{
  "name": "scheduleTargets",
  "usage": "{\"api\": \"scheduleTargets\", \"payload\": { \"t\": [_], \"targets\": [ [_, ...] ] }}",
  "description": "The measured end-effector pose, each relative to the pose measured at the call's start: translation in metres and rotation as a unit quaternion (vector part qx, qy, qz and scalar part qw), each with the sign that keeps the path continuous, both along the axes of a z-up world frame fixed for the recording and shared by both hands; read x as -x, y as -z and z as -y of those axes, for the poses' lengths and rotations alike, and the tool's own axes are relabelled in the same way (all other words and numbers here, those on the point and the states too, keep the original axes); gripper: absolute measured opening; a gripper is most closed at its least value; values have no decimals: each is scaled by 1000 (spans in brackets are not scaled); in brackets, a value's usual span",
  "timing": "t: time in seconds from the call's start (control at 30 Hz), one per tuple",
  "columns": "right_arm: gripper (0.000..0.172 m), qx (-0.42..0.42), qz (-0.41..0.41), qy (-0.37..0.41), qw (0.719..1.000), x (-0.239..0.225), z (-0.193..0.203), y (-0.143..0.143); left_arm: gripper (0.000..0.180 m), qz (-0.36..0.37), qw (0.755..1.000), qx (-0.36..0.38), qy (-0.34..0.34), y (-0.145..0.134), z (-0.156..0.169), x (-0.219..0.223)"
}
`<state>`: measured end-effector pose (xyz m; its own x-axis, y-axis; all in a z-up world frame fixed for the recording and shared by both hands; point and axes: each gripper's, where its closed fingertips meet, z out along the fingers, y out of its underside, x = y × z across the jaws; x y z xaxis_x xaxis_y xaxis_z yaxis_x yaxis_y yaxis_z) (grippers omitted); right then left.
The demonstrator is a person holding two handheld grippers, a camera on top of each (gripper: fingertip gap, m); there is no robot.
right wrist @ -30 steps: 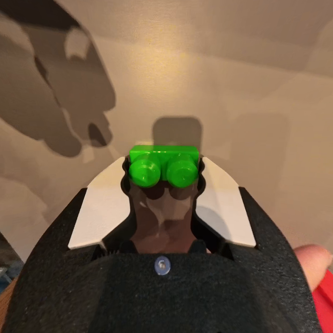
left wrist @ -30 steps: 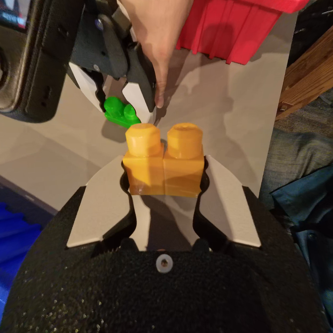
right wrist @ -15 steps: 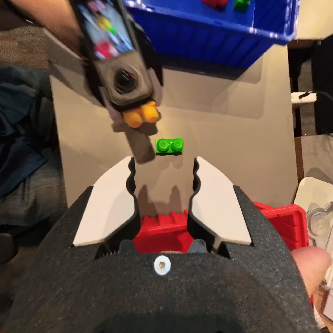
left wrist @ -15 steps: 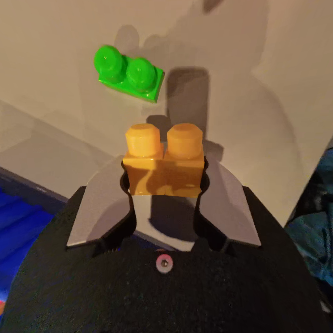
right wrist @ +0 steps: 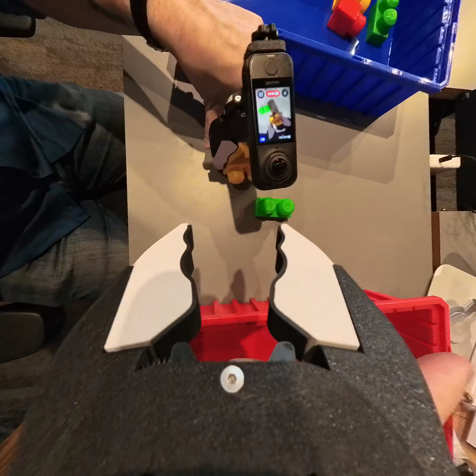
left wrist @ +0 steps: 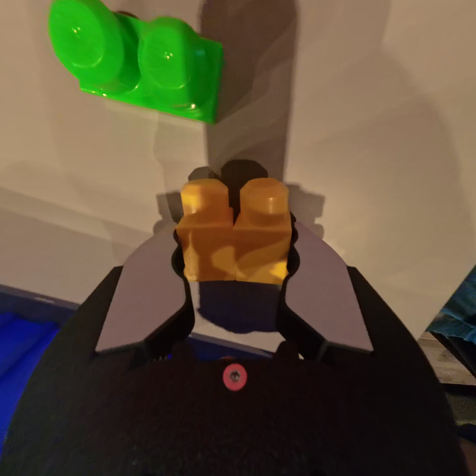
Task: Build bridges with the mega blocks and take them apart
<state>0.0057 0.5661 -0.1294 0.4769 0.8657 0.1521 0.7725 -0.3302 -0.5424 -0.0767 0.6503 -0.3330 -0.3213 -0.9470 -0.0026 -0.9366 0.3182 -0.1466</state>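
Mega blocks mostly wait in my blue bin (right wrist: 334, 64). On the table (right wrist: 360, 231) lies one green block (right wrist: 274, 208); no bridge yet. My left gripper (left wrist: 235, 247) clamps an orange block (left wrist: 234, 247) just beside it; my right gripper (right wrist: 234, 247) gapes empty.

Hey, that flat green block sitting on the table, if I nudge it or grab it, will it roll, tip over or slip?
The green block will probably slide, not roll: it rests flat on the smooth table. It sits low and wide, so tipping seems unlikely. Its glossy moulded plastic looks rigid, likely light, and possibly slippery; gripping the straight sides, not the round studs, seems safer.
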Motion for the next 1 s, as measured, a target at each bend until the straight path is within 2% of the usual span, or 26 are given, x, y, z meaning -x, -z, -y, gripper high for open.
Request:
{"api": "scheduleTargets", "payload": {
  "t": [0.23, 0.47, 0.53, 0.63, 0.8, 0.9, 1.0],
  "targets": [
    [62, 13, -2, -1, 1000, 3, -1, 6, 86, -12, 1000, 11, 14, 0, 3, 1],
    [63, 29, -7, 1, 1000, 3, -6, 11, 91, 35, 999, 17, 11, -16, 7, -4],
    [63, 39, -7, 4, 999, 1, -9, 16, 91, 66, 998, 22, 9, -33, 11, -5],
    [63, 57, 8, 11, 998, -2, -19, 34, 91, 135, 990, 35, -1, -72, 18, 2],
    [63, 99, 71, 6, 993, 4, -40, 90, 88, 265, 961, 53, -49, -139, 16, 41],
    [63, 122, 87, -15, 989, 24, -49, 120, 87, 315, 944, 59, -83, -160, 8, 75],
    [63, 129, 96, -44, 986, 53, -56, 139, 86, 332, 936, 47, -110, -173, -6, 104]
  ]
}}
